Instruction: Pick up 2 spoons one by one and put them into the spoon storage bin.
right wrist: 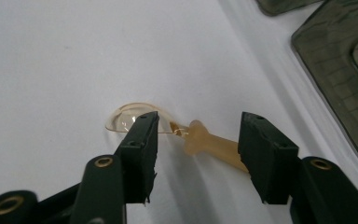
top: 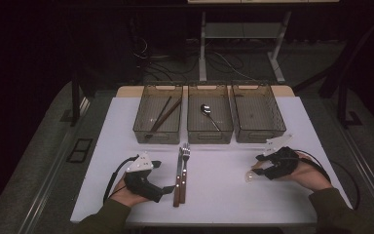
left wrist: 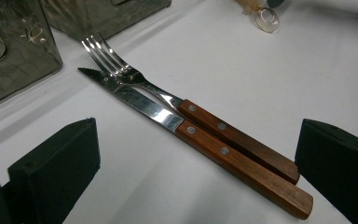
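A translucent amber plastic spoon lies on the white table at the right, bowl toward the middle. My right gripper stands open astride it, one jaw by the bowl and one by the handle, and the pads do not press on it. In the high view that right gripper points left at the spoon. A wood-handled knife and fork lie side by side at the table's middle. My left gripper rests just left of their handles, open and holding nothing.
Three smoky plastic bins stand in a row at the back. The left bin holds dark chopsticks, the middle bin a metal spoon, and nothing lies in the right bin. Cables trail from both grippers.
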`<state>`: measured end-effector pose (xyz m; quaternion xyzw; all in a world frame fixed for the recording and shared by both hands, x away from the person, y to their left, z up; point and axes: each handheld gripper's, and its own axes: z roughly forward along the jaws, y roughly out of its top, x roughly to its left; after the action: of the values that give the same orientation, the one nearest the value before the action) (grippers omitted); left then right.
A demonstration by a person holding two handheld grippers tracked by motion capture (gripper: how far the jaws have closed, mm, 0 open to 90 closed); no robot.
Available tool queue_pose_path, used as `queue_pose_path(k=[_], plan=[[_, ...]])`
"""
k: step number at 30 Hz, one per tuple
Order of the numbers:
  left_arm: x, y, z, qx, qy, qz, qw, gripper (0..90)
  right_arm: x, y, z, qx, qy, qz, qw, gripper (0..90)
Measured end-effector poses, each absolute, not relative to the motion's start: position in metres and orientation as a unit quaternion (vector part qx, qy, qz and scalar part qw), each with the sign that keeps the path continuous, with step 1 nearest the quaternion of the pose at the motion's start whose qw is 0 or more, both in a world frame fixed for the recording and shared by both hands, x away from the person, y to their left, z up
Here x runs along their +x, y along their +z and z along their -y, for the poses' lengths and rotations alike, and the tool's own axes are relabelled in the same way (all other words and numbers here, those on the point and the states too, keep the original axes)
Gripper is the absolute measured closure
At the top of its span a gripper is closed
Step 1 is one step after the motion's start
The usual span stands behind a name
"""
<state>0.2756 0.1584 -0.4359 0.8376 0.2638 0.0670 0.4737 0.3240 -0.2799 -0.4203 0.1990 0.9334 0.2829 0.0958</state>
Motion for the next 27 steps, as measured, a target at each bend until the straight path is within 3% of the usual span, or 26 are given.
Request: queue_pose_path(k=[8,16,27], plan=[[0.276,-0.436,-0.158,0.838,0.066,-0.264,0.473,0.0,0.330,-0.425,0.275,0.194,0.284,-0.933,0.106,48.8],[0.276,-0.436,-0.158,0.838,0.066,-0.263,0.473,0.0,0.338,-0.430,0.273,0.196,0.289,-0.932,0.099,67.3],[0.276,-0.436,-0.158,0.838,0.066,-0.263,0.473,0.0,0.339,-0.431,0.271,0.186,0.289,-0.936,0.075,76.6]])
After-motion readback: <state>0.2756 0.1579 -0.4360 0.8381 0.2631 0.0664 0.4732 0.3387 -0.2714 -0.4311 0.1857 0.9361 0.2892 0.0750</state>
